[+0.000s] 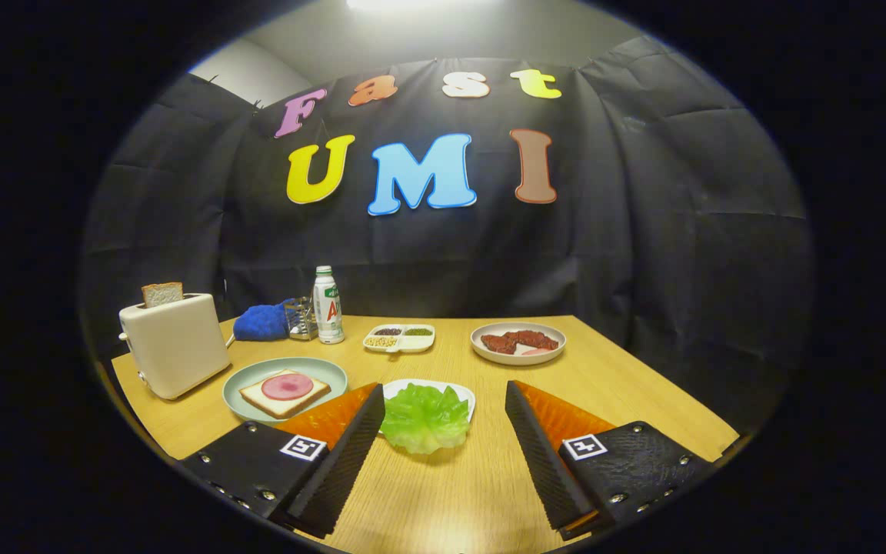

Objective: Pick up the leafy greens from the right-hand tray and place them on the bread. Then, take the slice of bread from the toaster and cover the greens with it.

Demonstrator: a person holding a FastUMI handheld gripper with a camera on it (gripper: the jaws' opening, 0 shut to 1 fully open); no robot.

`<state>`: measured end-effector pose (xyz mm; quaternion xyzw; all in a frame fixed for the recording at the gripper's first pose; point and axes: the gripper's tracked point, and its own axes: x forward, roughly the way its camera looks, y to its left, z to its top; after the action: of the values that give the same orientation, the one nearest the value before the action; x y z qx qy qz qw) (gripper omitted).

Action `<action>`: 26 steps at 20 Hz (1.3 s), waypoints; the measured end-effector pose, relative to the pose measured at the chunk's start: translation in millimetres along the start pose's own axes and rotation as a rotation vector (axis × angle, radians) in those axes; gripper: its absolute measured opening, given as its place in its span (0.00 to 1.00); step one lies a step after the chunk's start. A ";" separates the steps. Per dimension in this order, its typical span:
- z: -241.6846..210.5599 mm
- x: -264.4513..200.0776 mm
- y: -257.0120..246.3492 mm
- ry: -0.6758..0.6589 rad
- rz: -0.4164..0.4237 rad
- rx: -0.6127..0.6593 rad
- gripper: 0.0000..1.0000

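The leafy greens [425, 418] lie on a small white tray [464, 393] on the wooden table, just ahead of my gripper [445, 391] and between the lines of its two fingers. The gripper is open and holds nothing. To the left of the greens, a pale green plate [247, 382] carries a slice of bread [284, 394] with a round pink slice of ham [287, 386] on top. Farther left stands a cream toaster [174, 345] with a second bread slice [162, 293] sticking up from its slot.
At the back of the table stand a bottle [328, 305], a small glass holder [301, 318], a blue cloth [261, 321], a divided white dish of seeds [400, 338] and a plate of red meat slices [518, 342]. The table edge runs close on the right.
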<state>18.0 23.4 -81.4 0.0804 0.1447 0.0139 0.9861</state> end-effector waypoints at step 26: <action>-72.0 64.0 13.8 0.359 0.061 -0.019 0.07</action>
<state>58.5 51.4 -165.3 0.0718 0.3159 0.0595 0.9442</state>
